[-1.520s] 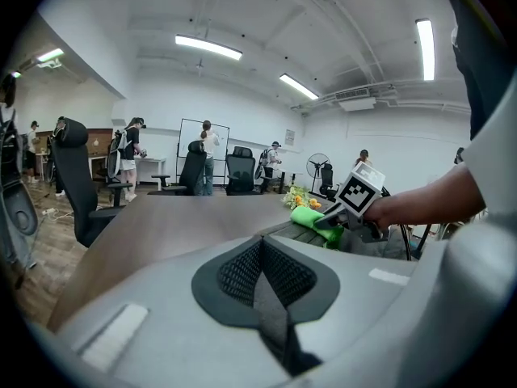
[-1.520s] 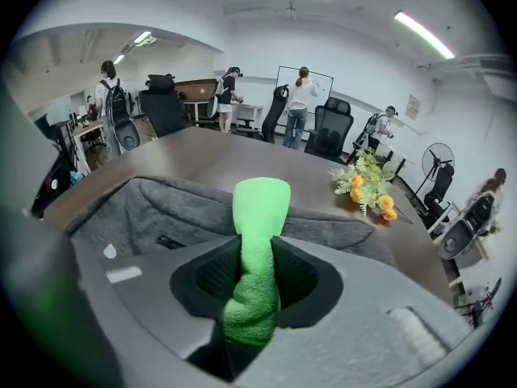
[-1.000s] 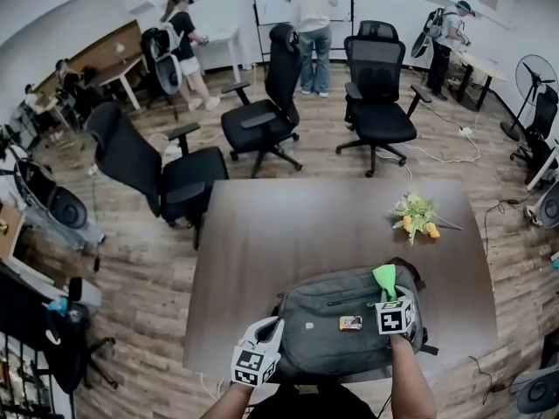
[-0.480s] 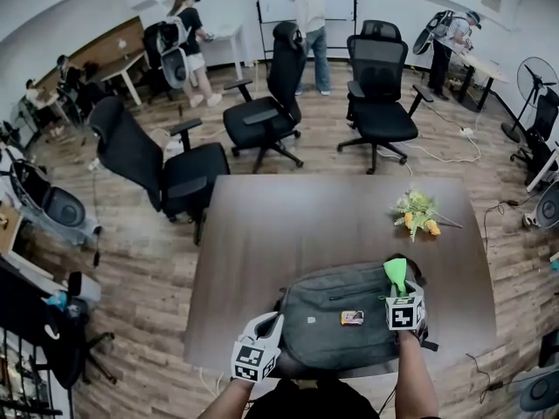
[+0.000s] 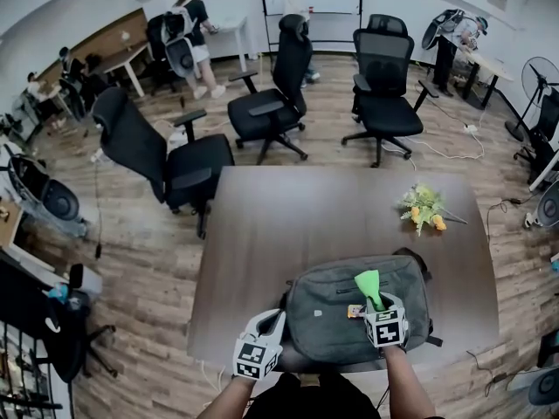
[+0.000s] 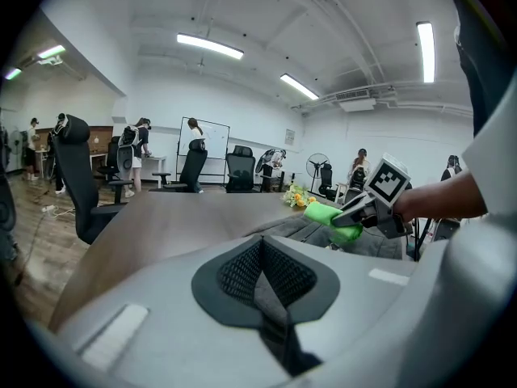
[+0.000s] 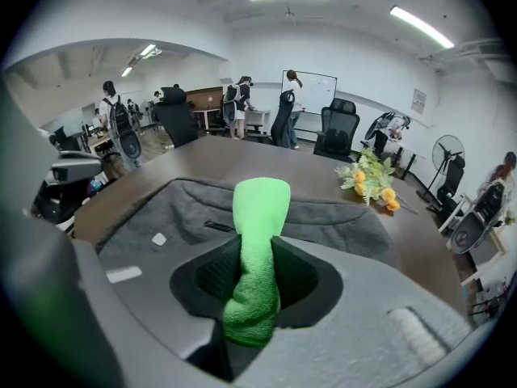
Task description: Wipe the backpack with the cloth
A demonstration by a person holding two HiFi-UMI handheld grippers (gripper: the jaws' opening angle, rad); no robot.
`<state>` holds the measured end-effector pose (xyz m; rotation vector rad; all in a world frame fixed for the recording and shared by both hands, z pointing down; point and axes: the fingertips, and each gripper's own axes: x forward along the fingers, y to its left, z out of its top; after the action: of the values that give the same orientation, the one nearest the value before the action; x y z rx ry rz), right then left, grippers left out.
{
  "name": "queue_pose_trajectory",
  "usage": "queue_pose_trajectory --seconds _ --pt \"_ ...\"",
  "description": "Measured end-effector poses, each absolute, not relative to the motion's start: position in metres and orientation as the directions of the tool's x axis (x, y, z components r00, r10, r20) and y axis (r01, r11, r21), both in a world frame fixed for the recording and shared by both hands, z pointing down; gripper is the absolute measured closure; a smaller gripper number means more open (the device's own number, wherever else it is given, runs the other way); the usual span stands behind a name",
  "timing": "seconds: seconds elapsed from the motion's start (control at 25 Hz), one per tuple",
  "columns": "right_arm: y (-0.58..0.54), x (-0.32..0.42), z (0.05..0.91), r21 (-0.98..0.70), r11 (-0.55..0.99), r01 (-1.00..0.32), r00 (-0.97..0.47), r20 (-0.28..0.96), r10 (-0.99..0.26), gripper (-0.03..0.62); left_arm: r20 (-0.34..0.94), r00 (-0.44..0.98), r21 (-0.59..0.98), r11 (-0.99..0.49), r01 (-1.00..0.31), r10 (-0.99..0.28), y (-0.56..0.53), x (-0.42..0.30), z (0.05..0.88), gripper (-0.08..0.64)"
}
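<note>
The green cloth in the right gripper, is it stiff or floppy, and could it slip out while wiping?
Likely soft: the green cloth stands as a bunched roll past the shut jaws of the right gripper, so it should bend against the grey backpack. Its fuzzy weave probably grips well; slipping out seems unlikely.

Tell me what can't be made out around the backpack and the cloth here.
- Small orange tag on the backpack: head view, too small to read, partly behind the right gripper.
- Whether the cloth touches the backpack: the cloth itself covers the contact in head and right gripper views.
- Backpack's underside: against the table, every view.
</note>
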<state>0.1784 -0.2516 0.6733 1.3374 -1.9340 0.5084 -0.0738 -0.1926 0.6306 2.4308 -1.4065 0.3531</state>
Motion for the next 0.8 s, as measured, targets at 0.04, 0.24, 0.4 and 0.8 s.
queue_pose_trajectory --seconds 0.04,0.24,0.4,0.8 --pt "-0.246 0.166 0.678 0.053 0.401 -0.914 -0.230 0.748 -0.623 0.489 0.362 0.485 0.142 -0.467 -0.873 -0.796 -0.191 -0.076 0.631 0.540" --pt "-0.226 0.103 0.691 -0.043 0.471 -0.881 -0.340 0.752 -0.565 0.489 0.373 0.468 0.144 -0.449 -0.882 -0.801 -0.184 -0.091 0.635 0.541" --pt "-0.209 0.053 0.697 -0.065 0.555 -0.829 -0.406 0.753 -0.518 0.489 0.373 0.461 0.143 -0.441 -0.886 -0.805 -0.179 -0.100 0.637 0.540" --pt "-0.181 -0.017 0.711 -0.121 0.639 -0.759 -0.488 0.756 -0.436 0.489 0.377 0.460 0.147 -0.439 -0.887 -0.804 -0.172 -0.115 0.637 0.540"
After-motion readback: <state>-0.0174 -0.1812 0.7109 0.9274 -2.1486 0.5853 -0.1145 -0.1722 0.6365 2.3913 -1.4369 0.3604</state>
